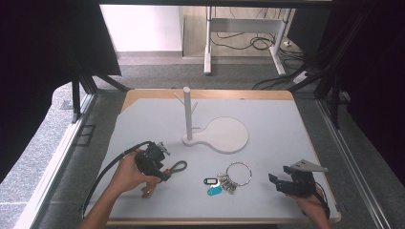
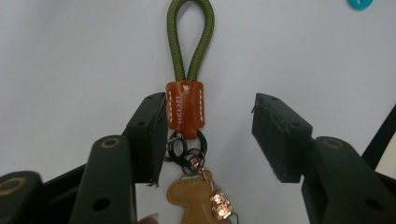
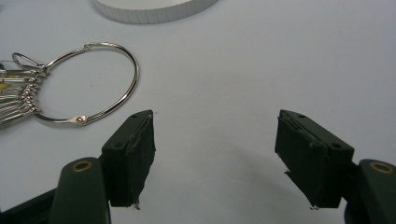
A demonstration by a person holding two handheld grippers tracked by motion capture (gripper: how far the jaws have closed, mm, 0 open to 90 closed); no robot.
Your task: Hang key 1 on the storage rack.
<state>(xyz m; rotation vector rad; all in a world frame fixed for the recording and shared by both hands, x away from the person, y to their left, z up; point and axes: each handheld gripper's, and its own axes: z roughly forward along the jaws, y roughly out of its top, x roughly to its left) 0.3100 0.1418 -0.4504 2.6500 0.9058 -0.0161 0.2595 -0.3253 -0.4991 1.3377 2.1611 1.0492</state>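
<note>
Left gripper low over worktop, jaws spread around olive cord keychain with brown leather tab, left jaw touching tab. Centre, then close on tab. Right gripper jaws spread, nothing between, beside silver key ring.

Left hand: comes in from the bottom edge, forearm angled up and to the right, wrapped around the black two-jaw left gripper.
Left gripper jaws: spread apart.
Right hand: low at the near right, holding the black two-jaw right gripper.
Right gripper jaws: spread wide, nothing between them.
</note>
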